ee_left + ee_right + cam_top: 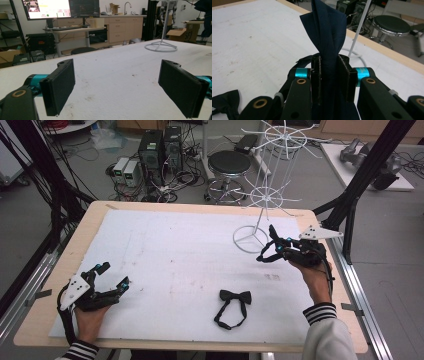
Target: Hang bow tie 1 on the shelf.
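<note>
My right gripper (pixel 283 249) hovers over the right side of the white mat, shut on a dark navy bow tie (pixel 270 245). In the right gripper view the navy fabric (pixel 325 25) stands up, folded, from between the pressed jaws of this gripper (pixel 329 72). A white wire display stand (pixel 250 240) rises just beyond it, and its pole (pixel 359 27) is close behind the cloth. A black bow tie (pixel 234 297) with its strap lies flat on the mat near the front, seen also at the corner (pixel 224 102). My left gripper (pixel 114 274) rests at the front left, open, with nothing between its pads (pixel 60 87).
The white mat (pixel 175 250) covers a wooden table (pixel 65 260). A black frame post (pixel 360 185) stands at the right edge. Behind the table are a stool (pixel 229 165), computer towers (pixel 160 150) and loose cables on the floor.
</note>
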`<state>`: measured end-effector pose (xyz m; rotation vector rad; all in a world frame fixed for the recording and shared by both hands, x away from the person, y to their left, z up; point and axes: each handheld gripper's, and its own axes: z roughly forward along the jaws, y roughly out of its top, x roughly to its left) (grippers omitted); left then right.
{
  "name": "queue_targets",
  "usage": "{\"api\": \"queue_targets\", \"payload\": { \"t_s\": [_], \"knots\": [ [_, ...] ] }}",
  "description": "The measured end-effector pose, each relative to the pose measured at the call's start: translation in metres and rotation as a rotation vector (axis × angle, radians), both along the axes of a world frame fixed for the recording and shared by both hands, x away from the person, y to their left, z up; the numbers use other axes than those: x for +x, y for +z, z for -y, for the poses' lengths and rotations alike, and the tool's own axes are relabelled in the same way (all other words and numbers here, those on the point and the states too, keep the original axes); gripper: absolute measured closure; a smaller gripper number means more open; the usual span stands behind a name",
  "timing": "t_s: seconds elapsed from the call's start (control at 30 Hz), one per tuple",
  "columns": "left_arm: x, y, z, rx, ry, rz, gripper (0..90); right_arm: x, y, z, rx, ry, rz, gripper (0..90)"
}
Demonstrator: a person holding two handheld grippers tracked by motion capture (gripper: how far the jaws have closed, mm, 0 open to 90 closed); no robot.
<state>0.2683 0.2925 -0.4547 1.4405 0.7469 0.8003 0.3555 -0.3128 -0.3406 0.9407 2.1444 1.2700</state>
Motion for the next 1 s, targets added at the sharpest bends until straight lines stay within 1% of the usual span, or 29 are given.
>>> {"api": "queue_targets", "payload": {
  "t_s": [0.27,0.4,0.67,1.0],
  "knots": [
    [0.000,0.000,0.000,0.001,0.001,0.000,14.4,-0.007,0.007,0.008,0.048,-0.018,0.045,74.5],
    [0.000,0.000,0.000,0.001,0.001,0.001,14.4,-0.009,0.009,0.011,0.074,-0.026,0.058,74.5],
    [0.000,0.000,0.000,-0.002,0.002,-0.001,14.4,-0.012,0.017,0.009,0.084,-0.021,0.090,74.5],
    [0.000,0.000,0.000,-0.006,0.000,-0.001,14.4,-0.010,0.035,0.003,0.086,-0.013,0.127,74.5]
  ]
}}
